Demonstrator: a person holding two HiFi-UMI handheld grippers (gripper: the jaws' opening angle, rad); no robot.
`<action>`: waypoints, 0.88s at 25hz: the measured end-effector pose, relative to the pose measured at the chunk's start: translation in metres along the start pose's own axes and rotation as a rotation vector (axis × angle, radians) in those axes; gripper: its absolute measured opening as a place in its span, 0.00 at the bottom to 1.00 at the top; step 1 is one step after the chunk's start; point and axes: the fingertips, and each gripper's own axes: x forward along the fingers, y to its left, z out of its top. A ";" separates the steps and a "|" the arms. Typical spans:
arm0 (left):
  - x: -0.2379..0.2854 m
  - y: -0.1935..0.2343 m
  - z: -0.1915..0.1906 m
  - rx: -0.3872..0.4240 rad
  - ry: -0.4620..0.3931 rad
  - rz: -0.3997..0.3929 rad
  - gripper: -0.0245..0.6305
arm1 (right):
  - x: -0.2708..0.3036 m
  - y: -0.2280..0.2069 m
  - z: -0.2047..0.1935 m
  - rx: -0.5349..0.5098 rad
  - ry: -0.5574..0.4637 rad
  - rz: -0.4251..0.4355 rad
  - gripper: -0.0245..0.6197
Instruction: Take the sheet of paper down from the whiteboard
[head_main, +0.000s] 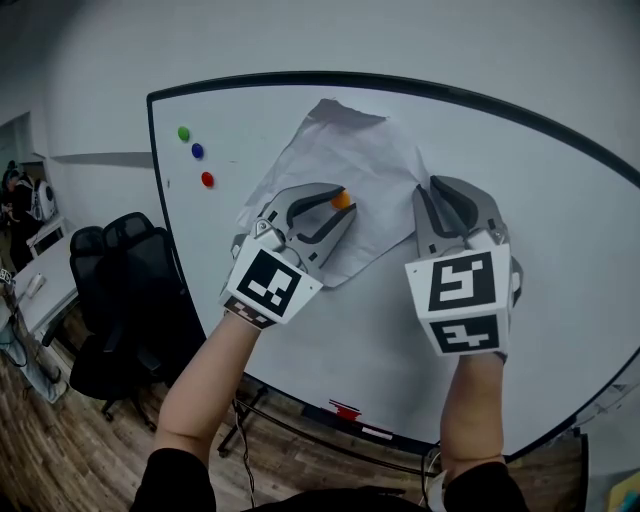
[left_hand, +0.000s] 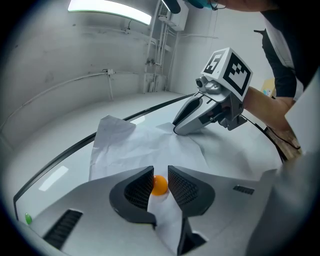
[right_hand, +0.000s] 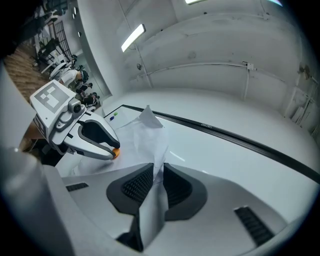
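Observation:
A crumpled white sheet of paper (head_main: 340, 165) (left_hand: 135, 145) (right_hand: 145, 130) hangs on the whiteboard (head_main: 540, 200), with an orange round magnet (head_main: 341, 200) (left_hand: 160, 185) on its lower middle. My left gripper (head_main: 336, 206) (left_hand: 160, 186) is shut on that magnet, one pad against each side. My right gripper (head_main: 430, 196) (right_hand: 159, 182) stands at the sheet's right edge. That edge runs up through the narrow gap between its pads, which are not pressed together. In the right gripper view, the left gripper (right_hand: 107, 147) shows at the left.
Green (head_main: 183, 133), blue (head_main: 197, 151) and red (head_main: 207, 179) magnets sit at the board's upper left. A red marker (head_main: 345, 408) lies on the board's ledge. A black office chair (head_main: 120, 300) and desks stand to the left, on a wooden floor.

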 end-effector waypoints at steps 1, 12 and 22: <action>0.000 0.000 0.000 0.002 0.004 0.006 0.19 | 0.000 0.000 0.000 0.001 0.001 0.002 0.14; 0.001 0.004 -0.011 -0.021 0.026 0.029 0.28 | -0.006 -0.001 0.005 0.001 -0.004 0.014 0.10; -0.001 0.004 -0.011 -0.029 0.021 0.031 0.24 | -0.004 -0.001 0.005 -0.005 -0.008 0.017 0.09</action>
